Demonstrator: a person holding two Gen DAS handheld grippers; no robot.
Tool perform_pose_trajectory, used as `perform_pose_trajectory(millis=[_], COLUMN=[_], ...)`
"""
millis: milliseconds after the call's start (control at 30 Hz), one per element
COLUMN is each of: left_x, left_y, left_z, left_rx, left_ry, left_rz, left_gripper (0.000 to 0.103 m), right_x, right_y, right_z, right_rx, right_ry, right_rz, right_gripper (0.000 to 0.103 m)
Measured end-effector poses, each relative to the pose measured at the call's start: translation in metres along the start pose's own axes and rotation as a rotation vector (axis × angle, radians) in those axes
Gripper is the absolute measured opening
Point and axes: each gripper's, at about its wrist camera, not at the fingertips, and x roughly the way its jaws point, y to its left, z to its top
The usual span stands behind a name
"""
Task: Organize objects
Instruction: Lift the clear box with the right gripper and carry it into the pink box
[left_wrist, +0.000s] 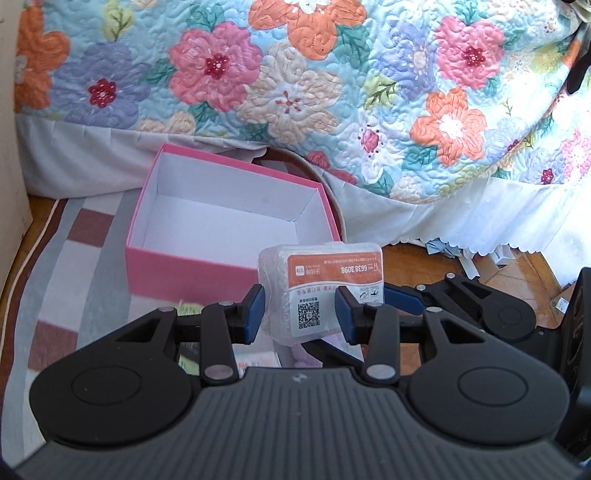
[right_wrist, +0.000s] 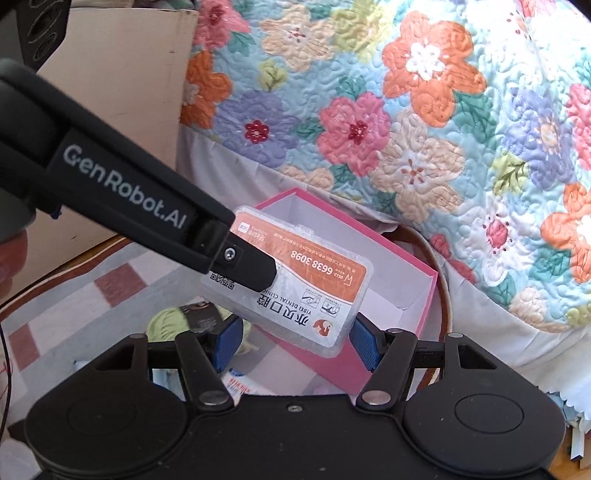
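Left gripper fingers clamp plastic case, held just before open pink box on rug | right gripper fingers spread, seemingly not touching | advice: carry over rim, lower flat, release.

Your plastic case carries an orange label — "6638 3098", "YIBEI DENTAL CLINIC"; the left gripper arm reads "GenRobot.AI".
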Motion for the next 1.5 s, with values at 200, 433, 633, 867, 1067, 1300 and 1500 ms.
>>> perform_pose_trajectory(millis=[200,433,633,867,1067,1300,1500], left_x=[0.029,0.065,0.094,0.136,0.184,0.227,0.249], left_y=[0.008,0.020,0.026,0.032,0.037,0.046,0.056], left_z=[0.023,0.043,0.059,0.080,0.095,0.106,0.107], left_rx=[0.017,0.015,-0.001,0.003,0.009,-0.023,-0.055], left_ry=[0.058,0.115,0.134,0.181,0.228,0.266,0.290], left_rz=[-0.012,-0.066,-0.057,-0.049,-0.039,-0.039,-0.036], left_gripper=[0.040,0.041,0.041,0.041,0.041,0.041,0.041], right_x=[0.027,0.050,0.076,0.113,0.153,0.193,0.219], right_y=[-0.020,-0.037,-0.054,-0.079,-0.106,-0.124,-0.124], right_z=[0.010,0.014,0.020,0.021,0.021,0.019,0.023], right_rx=[0.047,0.044,0.058,0.110,0.163,0.203,0.159], right_ry=[0.031,0.046,0.059,0.081,0.141,0.226,0.299], right_rz=[0.019,0.026,0.037,0.070,0.098,0.099,0.084], right_gripper=[0.069,0.068,0.068,0.067,0.064,0.059,0.057])
